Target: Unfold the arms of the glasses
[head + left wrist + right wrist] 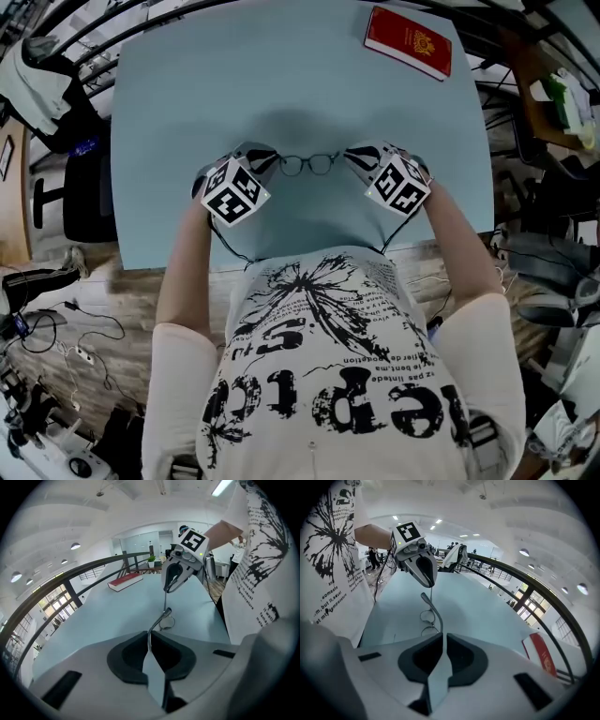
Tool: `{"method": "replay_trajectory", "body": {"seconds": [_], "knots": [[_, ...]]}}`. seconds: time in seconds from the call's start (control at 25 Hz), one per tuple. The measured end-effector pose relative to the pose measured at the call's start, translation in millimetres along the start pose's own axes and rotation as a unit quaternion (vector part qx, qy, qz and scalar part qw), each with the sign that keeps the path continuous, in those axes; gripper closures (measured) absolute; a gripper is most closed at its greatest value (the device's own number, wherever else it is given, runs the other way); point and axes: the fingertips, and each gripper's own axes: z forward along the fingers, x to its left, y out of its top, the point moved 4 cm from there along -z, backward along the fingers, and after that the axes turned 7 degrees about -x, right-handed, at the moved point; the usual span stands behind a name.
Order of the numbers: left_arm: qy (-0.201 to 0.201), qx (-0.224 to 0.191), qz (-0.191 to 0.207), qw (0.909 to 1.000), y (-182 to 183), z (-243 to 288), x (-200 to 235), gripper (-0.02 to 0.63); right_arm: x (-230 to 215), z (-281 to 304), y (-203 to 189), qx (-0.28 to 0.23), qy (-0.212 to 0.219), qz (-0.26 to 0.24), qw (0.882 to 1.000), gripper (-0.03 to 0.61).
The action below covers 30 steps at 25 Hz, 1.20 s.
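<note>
Left tool point(149, 639), right tool point(442, 634) pinch thin round-rimmed glasses point(307, 162).

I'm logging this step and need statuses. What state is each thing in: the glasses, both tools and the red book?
glasses: arms swung out sideways, one in each tool.
left tool: shut on one arm of the glasses.
right tool: shut on the other arm.
red book: closed, lying flat.

The glasses point(308, 165) — arm ends hidden under the left gripper point(266, 161) and right gripper point(352, 157).
</note>
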Motion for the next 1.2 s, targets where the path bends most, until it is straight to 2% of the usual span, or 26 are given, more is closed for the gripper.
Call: {"method": "replay_trajectory", "body": {"seconds": [0.12, 0.2, 0.24, 0.36, 0.44, 0.52, 0.6, 0.76, 0.92, 1.04, 1.2], "knots": [[0.008, -0.015, -0.015, 0.9997, -0.2, -5.2, -2.1, 0.568, 3.5, -1.3, 1.9, -0.007, 0.001, 0.01, 1.0, 0.505], [0.012, -0.033, -0.032, 0.9989, -0.2, -9.7, -4.2, 0.468, 6.7, -2.3, 3.1, -0.009, 0.0, 0.015, 1.0, 0.495], [0.013, -0.038, -0.039, 0.9984, -1.2, -11.9, -5.4, 0.448, 8.5, -2.3, 3.1, -0.01, 0.0, 0.016, 1.0, 0.494], [0.022, -0.044, -0.045, 0.9978, -7.8, -18.4, -8.9, 0.447, 14.4, -3.3, 1.2, -0.011, -0.007, 0.024, 1.0, 0.494], [0.042, -0.055, -0.047, 0.9965, -9.5, -25.5, -8.3, 0.448, 16.4, -6.5, 1.1, -0.017, -0.023, 0.039, 0.999, 0.495], [0.065, -0.079, -0.05, 0.9935, -5.1, -36.5, -6.3, 0.454, 15.7, -12.0, 3.9, -0.032, -0.053, 0.071, 0.996, 0.511], [0.087, -0.11, -0.055, 0.9886, 3.9, -50.1, -4.7, 0.489, 11.6, -21.3, 10.4, -0.055, -0.097, 0.109, 0.988, 0.53], [0.135, -0.167, -0.069, 0.9742, 22.4, -78.2, -4.0, 0.574, 5.2, -47.1, 29.4, -0.11, -0.191, 0.161, 0.962, 0.566], [0.183, -0.209, -0.086, 0.9568, 40.4, -98.2, -0.1, 0.584, -0.3, -72.8, 50.6, -0.165, -0.268, 0.183, 0.931, 0.566], [0.238, -0.221, -0.111, 0.9394, 51.5, -114.1, 10.6, 0.588, -3.4, -88.4, 71.1, -0.201, -0.298, 0.183, 0.915, 0.568], [0.303, -0.225, -0.167, 0.9109, 60.6, -138.9, 21.9, 0.589, -3.6, -107.9, 95.2, -0.242, -0.315, 0.181, 0.9, 0.569]]}}
